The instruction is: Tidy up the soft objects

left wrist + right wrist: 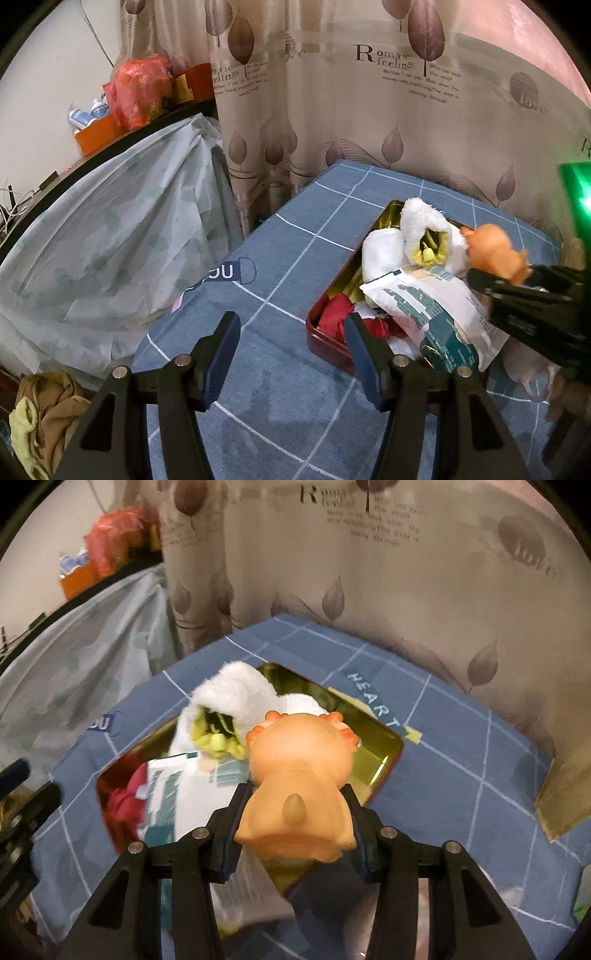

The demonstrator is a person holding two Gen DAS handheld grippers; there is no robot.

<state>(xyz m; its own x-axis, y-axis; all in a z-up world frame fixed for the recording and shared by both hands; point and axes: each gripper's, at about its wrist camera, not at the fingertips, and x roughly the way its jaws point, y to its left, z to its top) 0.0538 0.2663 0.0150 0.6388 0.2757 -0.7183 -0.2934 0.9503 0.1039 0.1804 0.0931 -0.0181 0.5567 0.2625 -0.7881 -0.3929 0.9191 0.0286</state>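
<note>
A gold-lined tin box (321, 334) (384, 746) sits on the blue checked cloth. It holds a white fluffy sock (417, 221) (229, 690), a red cloth (334, 314) (123, 801) and a white-and-green packet (424, 302) (170, 790). My right gripper (295, 805) is shut on an orange squishy toy animal (301, 771) and holds it above the box; the toy also shows in the left wrist view (495, 253). My left gripper (291, 325) is open and empty, just left of the box's near corner.
A leaf-print curtain (332, 110) hangs behind the bed. A pale plastic sheet (110, 240) drapes at the left under a shelf with a red bag (136, 88). Crumpled olive clothes (40, 417) lie at the lower left. A brown paper piece (561, 797) lies at the right.
</note>
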